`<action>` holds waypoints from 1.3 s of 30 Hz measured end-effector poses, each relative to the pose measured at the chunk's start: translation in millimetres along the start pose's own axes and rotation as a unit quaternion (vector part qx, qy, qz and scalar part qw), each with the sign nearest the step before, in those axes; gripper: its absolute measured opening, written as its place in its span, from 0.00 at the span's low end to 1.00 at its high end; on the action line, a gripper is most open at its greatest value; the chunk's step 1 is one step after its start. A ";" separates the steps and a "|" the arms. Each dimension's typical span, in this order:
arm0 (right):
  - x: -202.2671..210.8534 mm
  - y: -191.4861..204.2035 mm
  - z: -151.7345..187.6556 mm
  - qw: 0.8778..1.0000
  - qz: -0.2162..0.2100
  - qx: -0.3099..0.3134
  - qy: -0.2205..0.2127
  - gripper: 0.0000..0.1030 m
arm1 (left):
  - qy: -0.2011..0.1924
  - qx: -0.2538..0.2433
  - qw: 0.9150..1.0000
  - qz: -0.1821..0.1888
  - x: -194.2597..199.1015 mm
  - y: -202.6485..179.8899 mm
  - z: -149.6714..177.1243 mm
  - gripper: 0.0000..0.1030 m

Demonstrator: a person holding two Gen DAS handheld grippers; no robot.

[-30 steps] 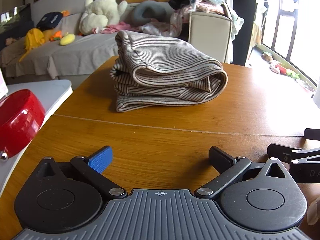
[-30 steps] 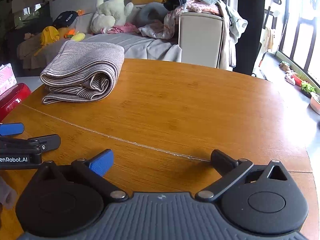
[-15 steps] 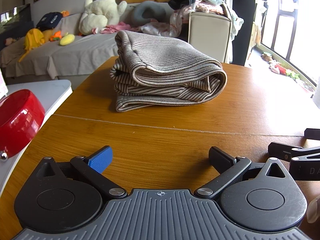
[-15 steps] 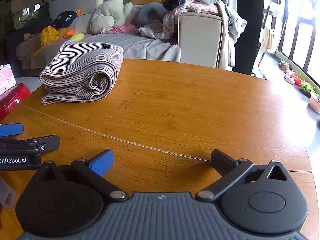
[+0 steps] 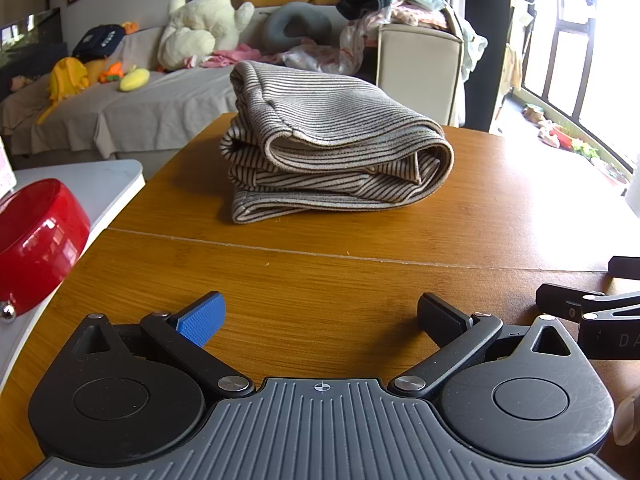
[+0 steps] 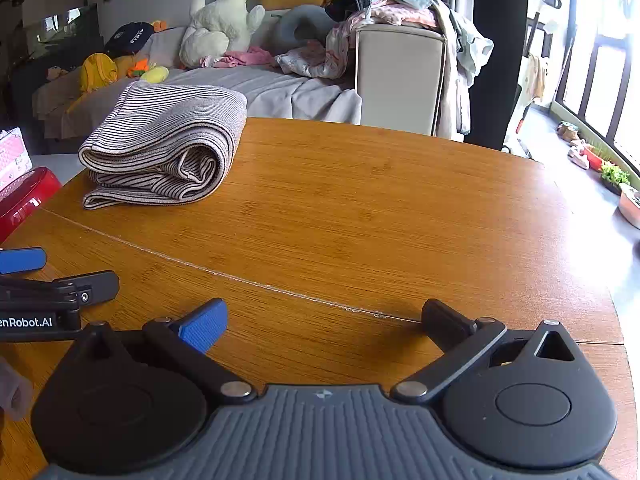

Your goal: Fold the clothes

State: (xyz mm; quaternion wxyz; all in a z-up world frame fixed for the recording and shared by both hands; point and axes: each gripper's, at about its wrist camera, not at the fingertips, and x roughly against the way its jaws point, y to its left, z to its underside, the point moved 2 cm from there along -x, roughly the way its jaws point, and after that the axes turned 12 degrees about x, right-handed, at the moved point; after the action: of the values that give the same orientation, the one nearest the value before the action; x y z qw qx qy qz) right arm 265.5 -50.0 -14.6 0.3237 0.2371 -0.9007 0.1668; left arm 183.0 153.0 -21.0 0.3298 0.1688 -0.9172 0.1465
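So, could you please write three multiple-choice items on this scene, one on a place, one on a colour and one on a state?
1. Where does the striped garment lie?
A. on the wooden table
B. on the sofa
C. in the left gripper

2. What colour is the bowl beside the table?
A. green
B. red
C. white

3. How does the left gripper stand?
A. shut on the garment
B. shut on nothing
C. open, holding nothing

Answers:
1 A, the folded garment rests on the tabletop.
2 B, it is glossy red.
3 C, its fingers stand wide apart over bare wood, as do those of the right gripper.
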 end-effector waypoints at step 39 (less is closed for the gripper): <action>-1.6 -1.4 -1.9 1.000 -0.002 0.002 -0.002 1.00 | -0.002 0.005 1.000 -0.005 2.5 1.0 0.6 1.00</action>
State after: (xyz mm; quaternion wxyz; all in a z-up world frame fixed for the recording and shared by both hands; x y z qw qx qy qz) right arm 268.3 -49.8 -14.1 0.3219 0.2404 -0.9003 0.1675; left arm 180.4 153.1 -20.0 0.3280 0.1751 -0.9163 0.1488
